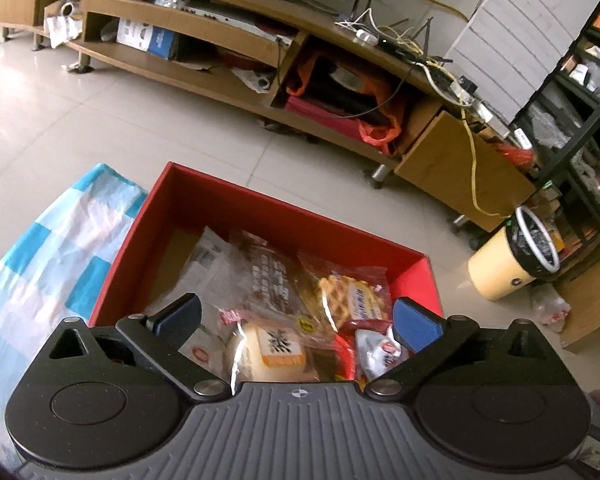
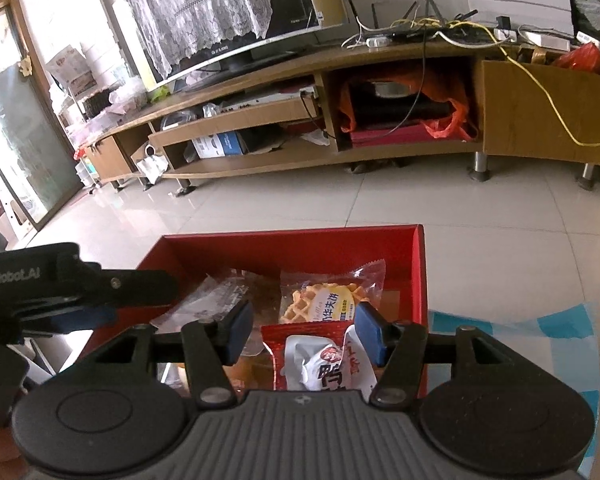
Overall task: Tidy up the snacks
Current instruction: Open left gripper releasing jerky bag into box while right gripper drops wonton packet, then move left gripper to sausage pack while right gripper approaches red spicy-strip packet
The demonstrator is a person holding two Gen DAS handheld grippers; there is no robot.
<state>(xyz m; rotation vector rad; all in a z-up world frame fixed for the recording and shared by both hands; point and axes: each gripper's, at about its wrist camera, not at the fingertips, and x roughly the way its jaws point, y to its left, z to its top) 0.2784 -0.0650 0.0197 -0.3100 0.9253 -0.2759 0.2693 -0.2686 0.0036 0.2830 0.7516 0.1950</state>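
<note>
A red box (image 1: 284, 216) (image 2: 418, 280) sits on the blue checked cloth and holds several snack packets. Among them are a waffle packet (image 1: 350, 298) (image 2: 320, 300), a brown cake packet (image 1: 272, 280), a bread packet (image 1: 276, 354) and a red-and-white packet (image 1: 380, 354) (image 2: 324, 364). My left gripper (image 1: 296, 326) hangs open above the packets with nothing between its fingers. My right gripper (image 2: 305, 334) is open over the red-and-white packet, its pads either side of the packet's top; no contact shows. The left gripper also shows at the left of the right wrist view (image 2: 72, 296).
A blue and white checked cloth (image 1: 40, 264) (image 2: 540, 340) covers the table under the box. Beyond lie a tiled floor, a long wooden TV stand (image 1: 220, 40) (image 2: 380, 80) with clutter and cables, a yellow waste bin (image 1: 508, 260) and a black shelf rack (image 1: 580, 92).
</note>
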